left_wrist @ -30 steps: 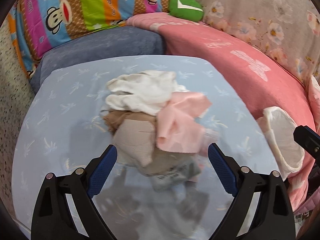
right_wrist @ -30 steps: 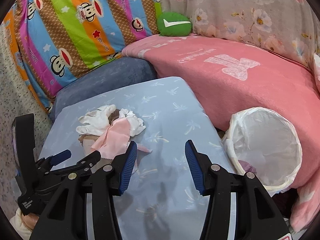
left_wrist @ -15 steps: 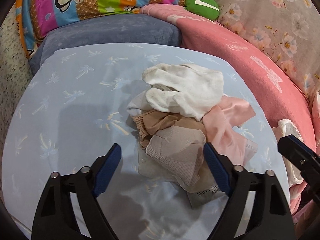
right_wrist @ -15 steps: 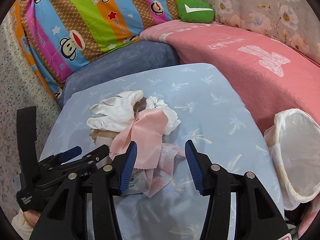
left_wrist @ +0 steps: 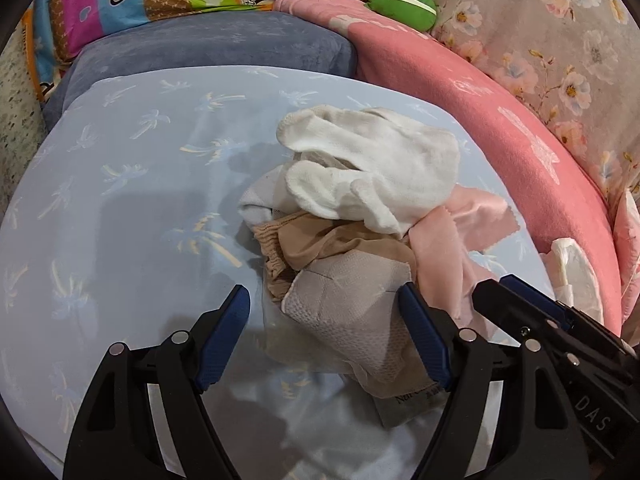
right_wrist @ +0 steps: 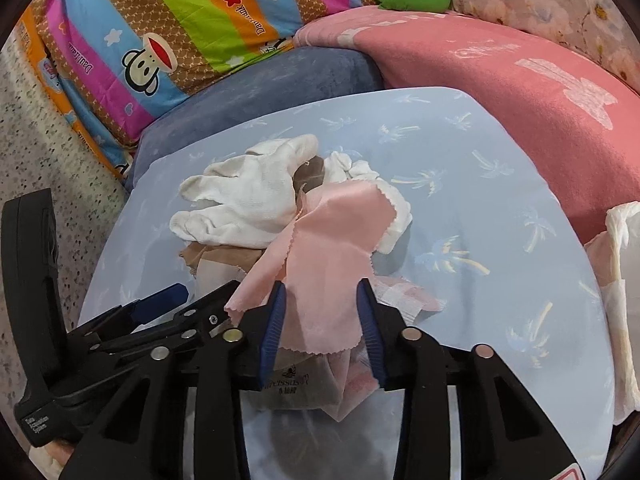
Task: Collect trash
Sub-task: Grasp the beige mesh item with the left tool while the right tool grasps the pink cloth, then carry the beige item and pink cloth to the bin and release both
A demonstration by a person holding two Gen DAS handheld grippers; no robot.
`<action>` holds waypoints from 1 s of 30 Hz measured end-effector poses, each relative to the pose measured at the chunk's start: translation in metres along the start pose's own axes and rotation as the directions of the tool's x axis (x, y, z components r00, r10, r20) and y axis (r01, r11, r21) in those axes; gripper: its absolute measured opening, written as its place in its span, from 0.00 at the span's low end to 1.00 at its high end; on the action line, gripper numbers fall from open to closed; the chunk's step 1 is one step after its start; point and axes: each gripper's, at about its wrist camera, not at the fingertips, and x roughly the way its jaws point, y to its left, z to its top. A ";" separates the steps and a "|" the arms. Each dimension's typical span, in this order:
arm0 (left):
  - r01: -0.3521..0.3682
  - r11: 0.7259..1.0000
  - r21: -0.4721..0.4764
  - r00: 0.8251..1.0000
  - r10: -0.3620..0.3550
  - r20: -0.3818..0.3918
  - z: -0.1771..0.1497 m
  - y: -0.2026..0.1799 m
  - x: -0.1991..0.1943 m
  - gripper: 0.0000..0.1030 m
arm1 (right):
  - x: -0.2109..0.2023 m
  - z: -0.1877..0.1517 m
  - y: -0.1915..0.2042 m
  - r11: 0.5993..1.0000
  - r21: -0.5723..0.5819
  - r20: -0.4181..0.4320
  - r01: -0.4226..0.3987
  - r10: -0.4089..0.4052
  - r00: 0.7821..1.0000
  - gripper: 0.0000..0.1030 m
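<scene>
Your left tool [left_wrist: 324,328] sits at the bottom centre of its view, jaws fairly wide and closing, with the beige mesh cloth [left_wrist: 344,304] between the blue pads; its right pad touches the cloth's edge while the left pad stands clear of it.

Your right tool [right_wrist: 320,320] is at the bottom centre of its own view, jaws narrow and closing around the lower flap of the pink cloth [right_wrist: 332,248]; the flap hangs between the pads, and you cannot tell whether they press on it yet.

The trash lies in one heap in the middle of the light blue worktop [left_wrist: 120,184]: a white glove [left_wrist: 372,168] on top, tan stockings [left_wrist: 312,244] under it, the pink cloth draped toward the right, and a grey packet [right_wrist: 296,392] with printed lettering at the bottom.

A white-lined bin [right_wrist: 620,280] shows at the right edge of the right view, beside the pink blanket [right_wrist: 520,92].
</scene>
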 end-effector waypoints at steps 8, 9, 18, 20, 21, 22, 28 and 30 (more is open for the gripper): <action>0.043 0.999 -0.014 0.999 -0.043 -0.014 -0.001 0.002 -0.002 0.31 | 0.000 -0.007 0.002 0.999 -0.035 -0.011 0.004 -0.005 1.000 0.01; 0.042 0.999 -0.014 0.999 -0.042 -0.011 -0.001 0.001 -0.005 0.29 | -0.004 -0.007 0.004 0.999 -0.042 -0.001 0.007 -0.007 1.000 0.01; 0.034 0.999 0.018 0.998 -0.035 0.056 0.001 -0.022 -0.037 0.24 | -0.061 -0.005 -0.001 0.999 -0.049 0.115 0.020 -0.014 0.993 0.01; 0.037 0.999 0.035 0.996 -0.039 0.077 0.002 -0.030 -0.047 0.23 | -0.077 -0.004 -0.004 0.999 -0.047 0.146 0.025 -0.018 0.989 0.01; 0.039 0.998 0.041 0.996 -0.042 0.085 0.003 -0.034 -0.050 0.23 | -0.085 -0.003 -0.007 0.999 -0.042 0.163 0.027 -0.019 0.986 0.01; 0.043 0.998 0.048 0.995 -0.047 0.092 0.004 -0.038 -0.053 0.23 | -0.093 -0.003 -0.009 0.999 -0.039 0.176 0.029 -0.022 0.984 0.01; 0.071 0.993 0.094 0.987 -0.083 0.134 0.005 -0.068 -0.073 0.23 | -0.139 0.000 -0.027 0.999 -0.015 0.259 0.050 -0.044 0.965 0.01; 0.081 0.991 0.109 0.985 -0.096 0.143 0.006 -0.078 -0.079 0.23 | -0.153 0.002 -0.033 0.998 -0.008 0.284 0.062 -0.057 0.957 0.01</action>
